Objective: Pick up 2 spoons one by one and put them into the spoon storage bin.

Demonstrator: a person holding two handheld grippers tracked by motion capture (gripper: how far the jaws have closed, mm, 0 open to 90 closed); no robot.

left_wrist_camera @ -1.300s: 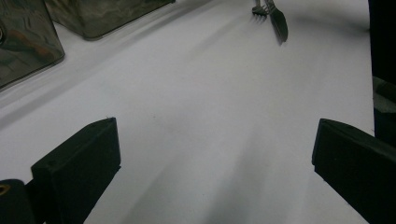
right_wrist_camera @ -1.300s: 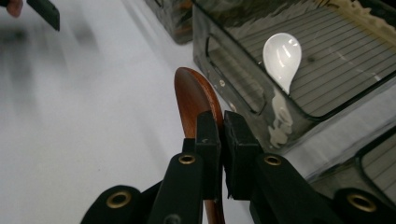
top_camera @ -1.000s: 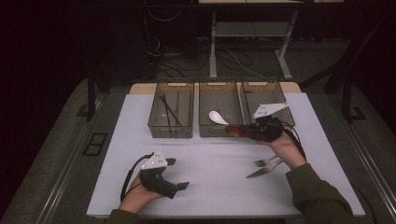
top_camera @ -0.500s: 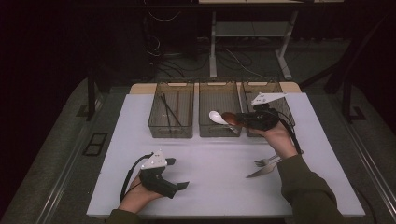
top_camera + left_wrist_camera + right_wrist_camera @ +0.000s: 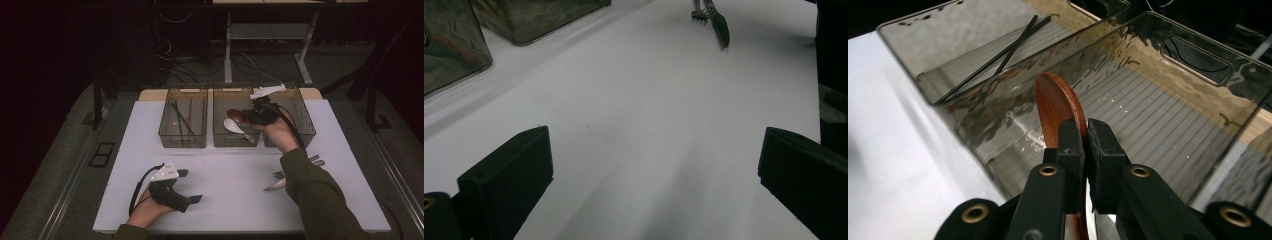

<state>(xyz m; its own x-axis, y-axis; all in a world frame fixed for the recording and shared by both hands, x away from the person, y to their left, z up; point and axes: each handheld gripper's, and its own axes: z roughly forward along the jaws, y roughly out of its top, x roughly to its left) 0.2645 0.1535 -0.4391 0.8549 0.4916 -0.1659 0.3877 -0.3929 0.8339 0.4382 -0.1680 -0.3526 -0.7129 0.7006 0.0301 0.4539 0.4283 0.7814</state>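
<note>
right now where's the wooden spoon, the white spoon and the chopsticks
wooden spoon (image 5: 1055, 107), right gripper view, on its brown bowl above the jaws
white spoon (image 5: 232, 125), high view, on its bowl in the middle bin
chopsticks (image 5: 181, 117), high view, mid-length, in the left bin

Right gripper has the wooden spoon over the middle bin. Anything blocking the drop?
Nothing visible. The right gripper holds the wooden spoon above the middle bin; a white spoon lies by the near wall.
</note>
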